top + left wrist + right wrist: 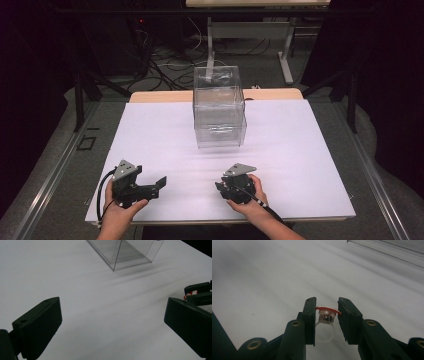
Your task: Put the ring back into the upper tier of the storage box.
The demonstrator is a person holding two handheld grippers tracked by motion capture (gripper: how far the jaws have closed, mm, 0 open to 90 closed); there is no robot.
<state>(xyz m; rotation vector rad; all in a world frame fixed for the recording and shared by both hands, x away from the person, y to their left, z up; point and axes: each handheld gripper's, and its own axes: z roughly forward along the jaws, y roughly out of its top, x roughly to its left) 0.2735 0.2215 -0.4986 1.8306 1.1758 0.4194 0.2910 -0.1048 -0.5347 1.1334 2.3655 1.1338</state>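
My right gripper (327, 311) is shut on a small clear plastic ring with a red top (326, 316), held just above the white board. In the high view the right gripper (225, 187) sits near the board's front edge, right of centre. The left gripper (152, 186) rests at the front left, and its jaws stand wide apart with nothing between them (112, 315). From the left gripper view, the right gripper (198, 292) shows at the far right with a red speck in its jaws. A tall clear plastic box (219, 107) stands upright on the board beyond both grippers.
The white board (300, 150) covers the tabletop, with bare surface between the grippers and the box (125, 253). Metal rails run along both sides of the table. Cables and a desk frame (250, 30) lie on the floor behind.
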